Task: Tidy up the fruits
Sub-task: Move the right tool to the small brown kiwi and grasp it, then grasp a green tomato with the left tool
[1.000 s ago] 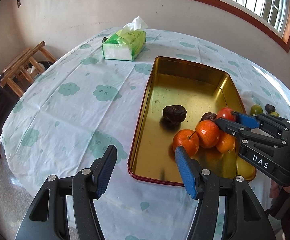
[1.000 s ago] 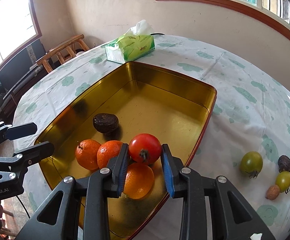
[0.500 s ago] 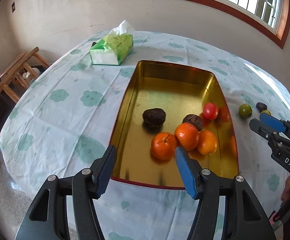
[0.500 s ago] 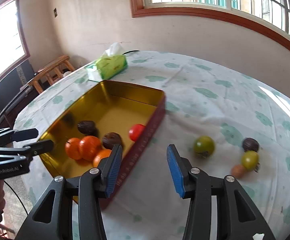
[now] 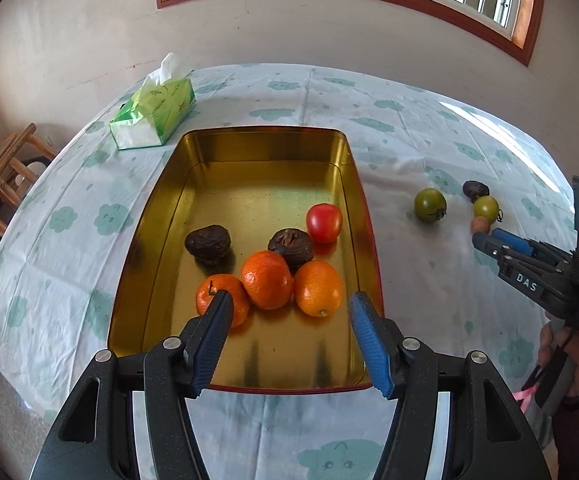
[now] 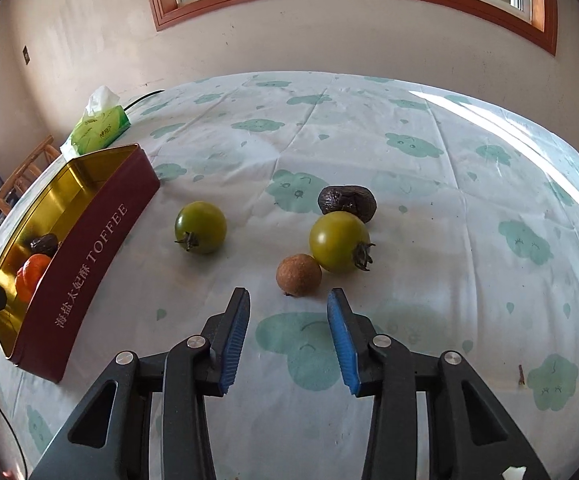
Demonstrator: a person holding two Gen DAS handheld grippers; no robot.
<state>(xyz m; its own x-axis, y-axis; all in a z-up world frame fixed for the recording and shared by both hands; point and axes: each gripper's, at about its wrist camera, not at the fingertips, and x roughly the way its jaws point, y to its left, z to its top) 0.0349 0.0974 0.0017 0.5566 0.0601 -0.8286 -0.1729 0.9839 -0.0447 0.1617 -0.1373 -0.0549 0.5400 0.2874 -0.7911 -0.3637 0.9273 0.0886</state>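
A gold tin tray (image 5: 257,148) holds a red tomato (image 5: 323,222), three oranges (image 5: 267,279) and two dark wrinkled fruits (image 5: 208,241). My left gripper (image 5: 289,338) is open and empty over the tray's near end. My right gripper (image 6: 287,336) is open and empty, just short of a small brown fruit (image 6: 299,275). Behind it lie a green tomato (image 6: 339,241) and a dark wrinkled fruit (image 6: 347,199), with another green tomato (image 6: 200,227) to the left. The right gripper also shows in the left wrist view (image 5: 489,240).
A green tissue box (image 5: 153,118) stands beyond the tray's far left corner. The tray's red side wall (image 6: 85,264) is left of the loose fruits. A wooden chair (image 5: 5,176) stands off the table's left edge. A wall with a window runs behind the table.
My right gripper let go of the red tomato in the tray, opened, and moved right to the loose fruits on the cloth. My left gripper shifted to face the tray's near end.
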